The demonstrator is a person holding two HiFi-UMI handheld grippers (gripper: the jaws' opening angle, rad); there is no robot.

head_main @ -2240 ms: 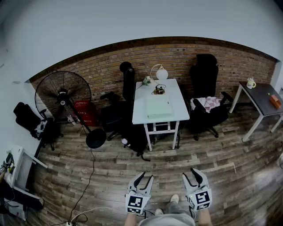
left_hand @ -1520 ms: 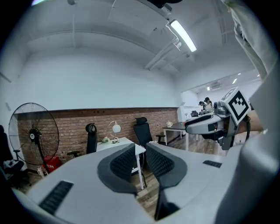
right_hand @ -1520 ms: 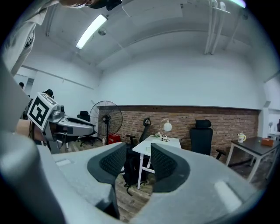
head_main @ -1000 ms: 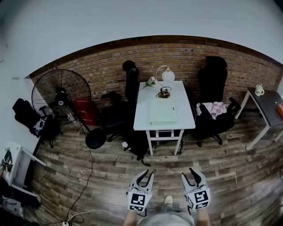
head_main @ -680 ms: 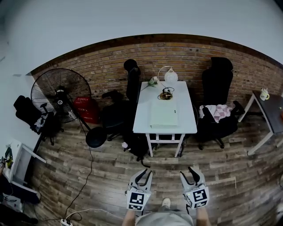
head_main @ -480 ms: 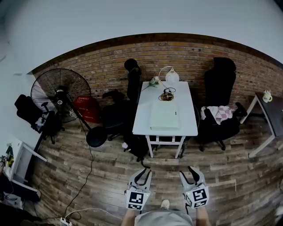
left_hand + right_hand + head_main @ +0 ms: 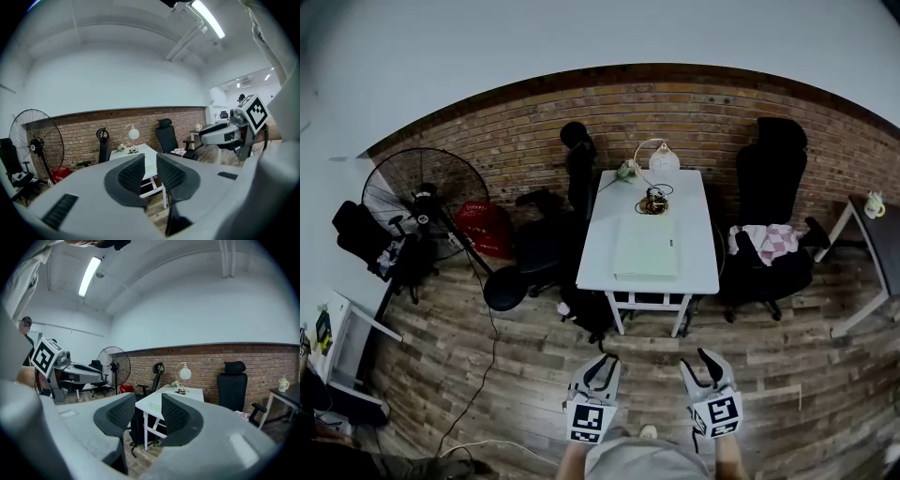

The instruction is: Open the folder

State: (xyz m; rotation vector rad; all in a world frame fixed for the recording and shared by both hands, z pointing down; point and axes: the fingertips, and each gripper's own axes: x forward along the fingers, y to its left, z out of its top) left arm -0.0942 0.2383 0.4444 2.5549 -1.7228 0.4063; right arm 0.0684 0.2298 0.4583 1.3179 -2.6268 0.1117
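Fingers: the left gripper (image 7: pixel 150 159) has its pads a little apart with nothing between them; the right gripper (image 7: pixel 149 399) stands wider, also empty.
Folder: pale green, closed, lying flat on the white table (image 7: pixel 698 272), well apart from both grippers, which hang over the wooden floor.
Risk, cover: the folder (image 7: pixel 646 259) lies flush on the tabletop, so a jaw tip could likely skid over the cover or pinch the whole folder instead of one leaf.
Risk, sliding: a push along the table would probably shove it toward the lamp (image 7: pixel 663 159) and the small dark object (image 7: pixel 653 202) just beyond its far edge.
Risk, approach: a dark bag (image 7: pixel 586 314) sits by the near table leg and a cable (image 7: pixel 483 375) trails on the floor to the left; either could catch a foot.
Hard to make out: which edge is the spine, and whether the pale mark on its right side is a clasp or a label.
Hidden: the left gripper view shows almost none of the folder behind its own jaws.
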